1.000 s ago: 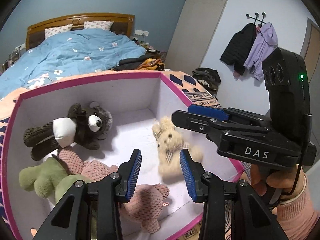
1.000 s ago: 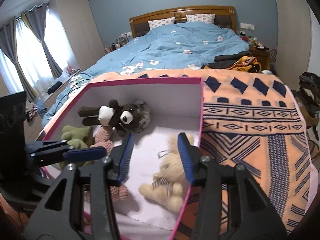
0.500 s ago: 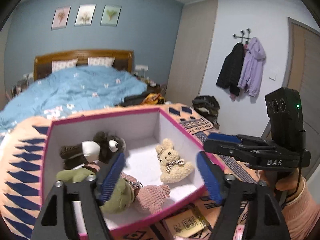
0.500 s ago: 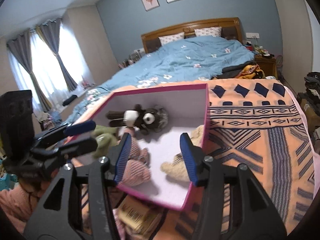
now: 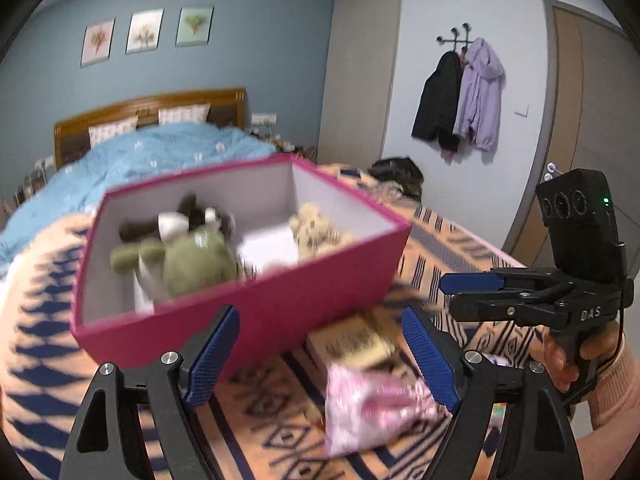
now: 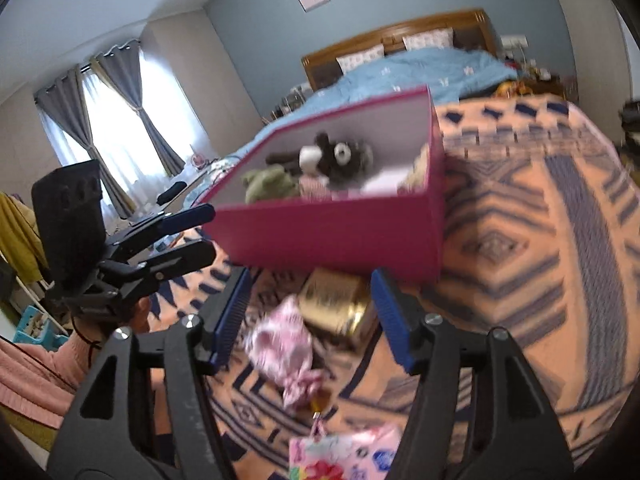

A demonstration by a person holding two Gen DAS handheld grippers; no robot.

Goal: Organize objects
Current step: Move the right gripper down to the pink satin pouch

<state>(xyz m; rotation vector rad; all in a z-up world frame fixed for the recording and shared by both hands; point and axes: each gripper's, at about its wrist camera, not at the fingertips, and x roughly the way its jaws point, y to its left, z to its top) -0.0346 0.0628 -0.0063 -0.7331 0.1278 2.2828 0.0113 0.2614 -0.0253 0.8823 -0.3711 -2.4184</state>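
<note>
A pink box (image 5: 256,316) (image 6: 332,236) stands on the orange patterned blanket (image 5: 460,248) and holds several plush toys: a green one (image 5: 192,260), a dark brown one (image 6: 328,158) and a cream bunny (image 5: 316,228). In front of the box lie a gold-brown small box (image 5: 352,344) (image 6: 336,300) and a pink floral pouch (image 5: 372,408) (image 6: 288,348). My left gripper (image 5: 320,360) is open and empty, just short of them. My right gripper (image 6: 312,316) is open and empty above the same two items.
A bed with a blue duvet (image 5: 152,152) lies beyond the box. Coats (image 5: 460,96) hang on the right wall by a door. A flowered pink packet (image 6: 348,456) lies at the blanket's near edge. Curtained windows (image 6: 112,132) stand at the left.
Both grippers have pulled back out of the pink box and toward me. The left one has opened wider. The small gold box and floral pouch have come into view.
</note>
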